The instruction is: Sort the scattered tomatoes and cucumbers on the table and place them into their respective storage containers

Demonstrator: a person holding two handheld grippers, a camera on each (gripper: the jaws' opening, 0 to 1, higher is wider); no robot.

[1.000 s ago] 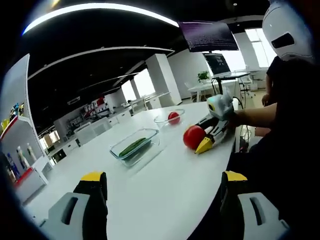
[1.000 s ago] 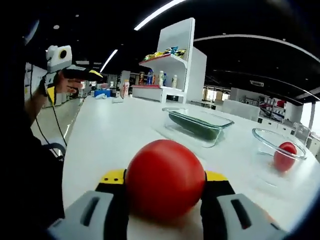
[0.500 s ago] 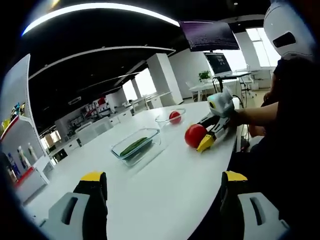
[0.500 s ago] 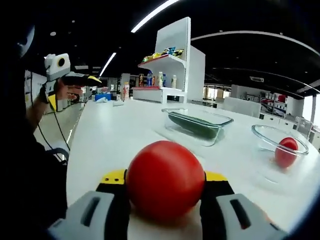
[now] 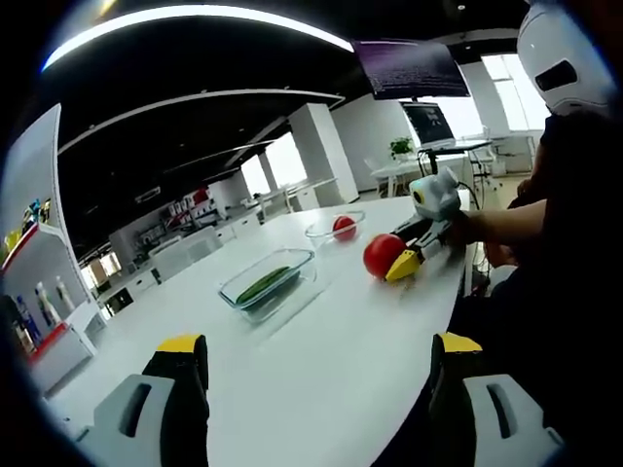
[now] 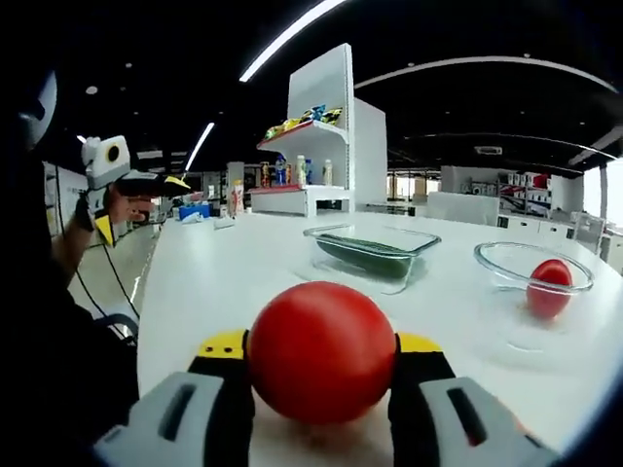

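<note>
Right gripper view: the right gripper [image 6: 322, 355] is pinching a red tomato [image 6: 322, 352] between its yellow-tipped jaws, above the white table [image 6: 234, 272].

Beyond the held tomato, a rectangular glass dish [image 6: 371, 255] is holding a dark green cucumber [image 6: 366, 255], and to its right a round glass bowl [image 6: 531, 279] is holding a second tomato [image 6: 549, 288]; dish and bowl are standing apart. Far left, the left gripper [image 6: 175, 183] is hanging off the table's edge in a person's hand [image 6: 125, 202]. In the left gripper view, the left gripper's own jaws are standing wide apart, gripping nothing, over the table's near part. A shelf unit [image 6: 316, 146] with bottles is standing at the table's far end.
</note>
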